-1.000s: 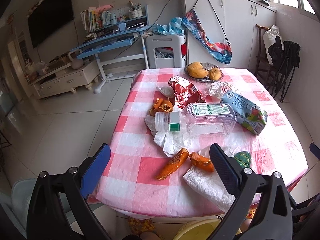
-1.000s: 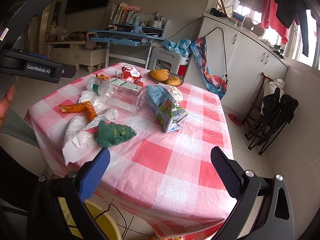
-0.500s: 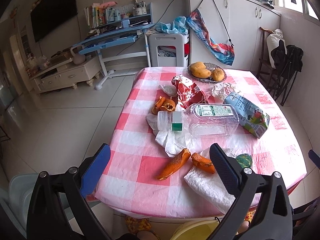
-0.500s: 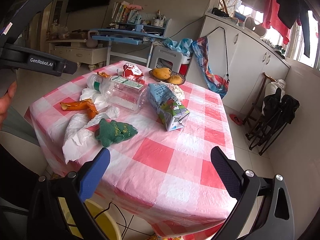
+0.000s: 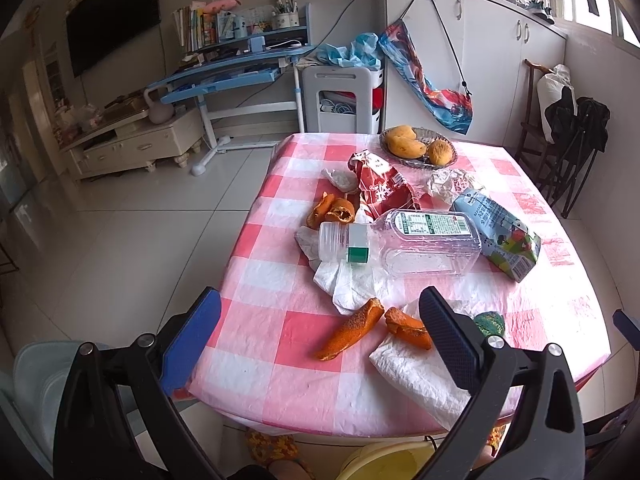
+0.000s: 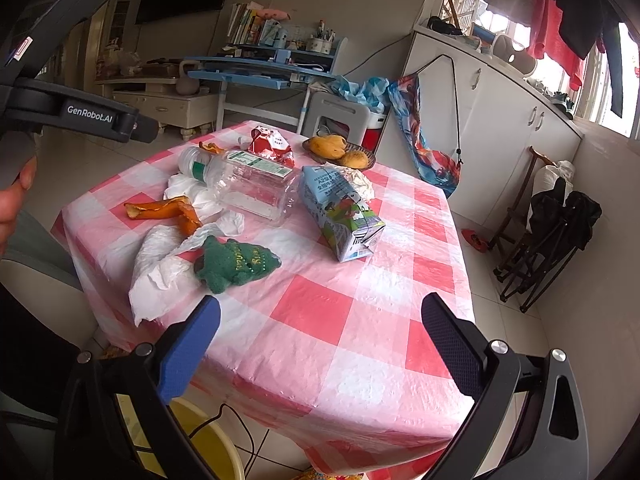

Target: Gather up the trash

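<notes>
Trash lies on a pink checked tablecloth (image 5: 276, 320): an empty clear plastic bottle (image 5: 404, 240) on its side, orange peels (image 5: 352, 328), white tissues (image 5: 412, 364), a red snack bag (image 5: 380, 188), a milk carton (image 5: 500, 228) and a green cloth toy (image 6: 236, 264). My left gripper (image 5: 320, 340) is open and empty above the table's near edge, just short of the peels. My right gripper (image 6: 320, 348) is open and empty over the table's near corner, short of the green toy and the carton (image 6: 340, 216). The bottle (image 6: 248, 184) also shows in the right wrist view.
A glass dish of mangoes (image 5: 416, 146) sits at the table's far side. A yellow bin (image 6: 216, 440) stands on the floor under the near edge. A blue desk (image 5: 240, 76), white cabinets (image 5: 480, 60) and a folded black chair (image 5: 576, 148) surround the table.
Both grippers have moved slightly closer to the table, so the trash sits a little larger and nearer in both views. Nothing on the table has moved.
</notes>
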`<state>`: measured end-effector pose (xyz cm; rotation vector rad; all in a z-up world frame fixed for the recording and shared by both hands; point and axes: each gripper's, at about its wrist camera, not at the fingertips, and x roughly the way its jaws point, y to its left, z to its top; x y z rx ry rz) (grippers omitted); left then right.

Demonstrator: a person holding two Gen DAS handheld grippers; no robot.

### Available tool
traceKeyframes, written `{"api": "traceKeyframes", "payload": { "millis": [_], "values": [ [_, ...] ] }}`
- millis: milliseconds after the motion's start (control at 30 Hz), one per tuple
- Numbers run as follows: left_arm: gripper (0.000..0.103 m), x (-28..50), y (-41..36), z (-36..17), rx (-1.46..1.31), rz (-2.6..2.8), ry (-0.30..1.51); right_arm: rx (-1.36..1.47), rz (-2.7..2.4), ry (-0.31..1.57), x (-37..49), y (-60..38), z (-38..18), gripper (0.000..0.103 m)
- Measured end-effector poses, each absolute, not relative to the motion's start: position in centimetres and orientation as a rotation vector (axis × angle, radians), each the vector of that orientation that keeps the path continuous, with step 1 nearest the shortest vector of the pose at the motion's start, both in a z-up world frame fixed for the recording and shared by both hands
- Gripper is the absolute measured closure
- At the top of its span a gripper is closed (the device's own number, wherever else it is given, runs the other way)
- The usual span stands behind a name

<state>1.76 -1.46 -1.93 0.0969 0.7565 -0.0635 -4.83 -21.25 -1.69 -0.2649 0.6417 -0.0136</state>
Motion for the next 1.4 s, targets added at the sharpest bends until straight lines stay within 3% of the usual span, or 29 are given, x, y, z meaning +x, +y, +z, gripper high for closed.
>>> {"api": "traceKeyframes", "payload": {
  "millis": [1400],
  "values": [
    [0.007, 1.64, -1.47, -1.58, 0.084, -0.07, 0.758, -0.291, 0.024, 0.659, -4.87, -20.32, -2.19, 0.006]
  ]
}}
